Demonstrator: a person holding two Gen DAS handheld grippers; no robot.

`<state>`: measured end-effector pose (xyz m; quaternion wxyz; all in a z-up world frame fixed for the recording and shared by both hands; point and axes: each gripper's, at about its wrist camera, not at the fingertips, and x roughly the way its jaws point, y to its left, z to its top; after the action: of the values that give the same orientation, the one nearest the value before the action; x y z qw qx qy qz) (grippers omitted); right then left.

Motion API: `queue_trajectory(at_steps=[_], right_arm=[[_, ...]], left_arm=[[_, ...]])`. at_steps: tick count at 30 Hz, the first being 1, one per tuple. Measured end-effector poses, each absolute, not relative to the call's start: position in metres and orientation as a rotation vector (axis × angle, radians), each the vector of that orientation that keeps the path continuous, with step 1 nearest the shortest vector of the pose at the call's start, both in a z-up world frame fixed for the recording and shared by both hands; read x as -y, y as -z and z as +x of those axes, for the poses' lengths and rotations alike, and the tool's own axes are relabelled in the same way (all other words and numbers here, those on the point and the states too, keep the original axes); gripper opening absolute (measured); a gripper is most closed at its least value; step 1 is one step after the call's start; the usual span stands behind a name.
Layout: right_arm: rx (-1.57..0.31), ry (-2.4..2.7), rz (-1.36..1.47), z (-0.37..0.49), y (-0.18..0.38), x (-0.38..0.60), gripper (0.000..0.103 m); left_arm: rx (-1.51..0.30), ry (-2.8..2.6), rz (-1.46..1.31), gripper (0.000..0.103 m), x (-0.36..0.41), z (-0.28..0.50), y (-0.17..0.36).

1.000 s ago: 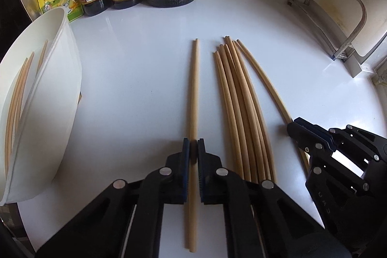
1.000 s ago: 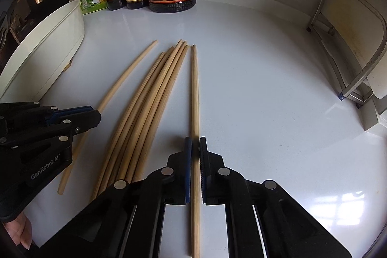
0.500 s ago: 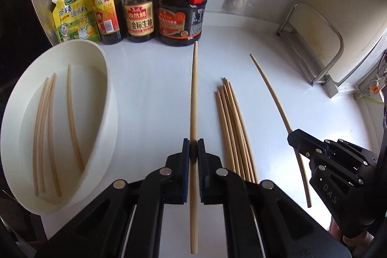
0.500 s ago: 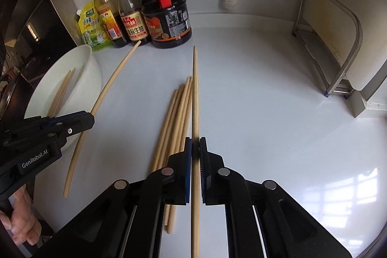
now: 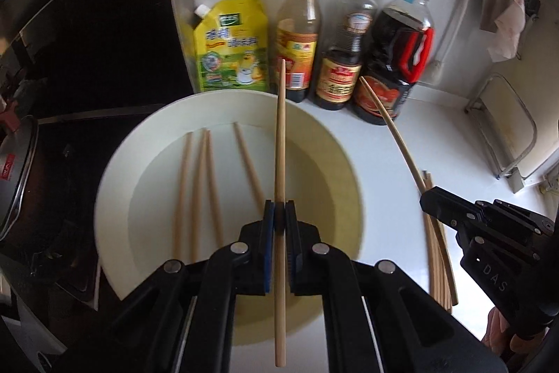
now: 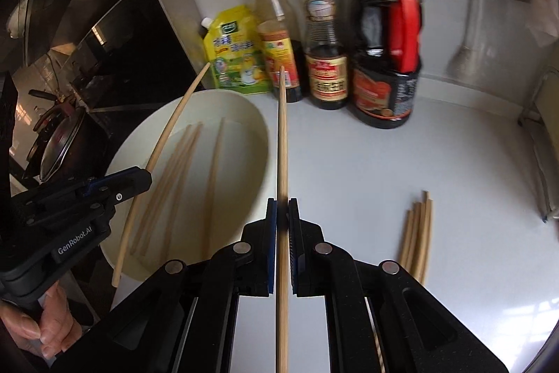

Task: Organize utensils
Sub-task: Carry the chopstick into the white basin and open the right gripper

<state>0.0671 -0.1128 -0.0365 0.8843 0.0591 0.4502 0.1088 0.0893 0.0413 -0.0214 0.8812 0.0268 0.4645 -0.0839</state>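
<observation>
My left gripper (image 5: 279,215) is shut on a wooden chopstick (image 5: 280,135), which hangs above the white bowl (image 5: 115,180). Several chopsticks (image 5: 202,177) lie inside that bowl. My right gripper (image 6: 282,208) is shut on a second chopstick (image 6: 282,135), held over the bowl's right rim (image 6: 260,142). In the left wrist view the right gripper (image 5: 428,198) and its curved-looking chopstick (image 5: 394,135) sit to the right of the bowl. A small bunch of loose chopsticks (image 6: 417,233) stays on the white counter.
A yellow pouch (image 5: 230,48) and three sauce bottles (image 5: 342,51) stand at the wall just behind the bowl. A dark stove with a pot (image 6: 59,142) is left of it. A metal rack (image 5: 503,128) stands at the right. A hand (image 6: 49,327) grips the left tool.
Both grippers lifted their chopsticks off the counter and carried them up and to the left. The bowl now lies under the left gripper, and the bunch on the counter is left behind at the right.
</observation>
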Motion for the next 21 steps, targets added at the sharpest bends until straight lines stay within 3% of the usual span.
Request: queue_trajectory(at_steps=[8, 21], right_arm=[[-1.006, -0.313, 0.058, 0.115, 0.059, 0.030, 0.006], [-1.121, -0.267, 0.096, 0.146, 0.097, 0.008, 0.006]], left_arm=[[-1.033, 0.104, 0.026, 0.007, -0.110, 0.120, 0.050], [-1.150, 0.151, 0.012, 0.007, -0.126, 0.147, 0.093]])
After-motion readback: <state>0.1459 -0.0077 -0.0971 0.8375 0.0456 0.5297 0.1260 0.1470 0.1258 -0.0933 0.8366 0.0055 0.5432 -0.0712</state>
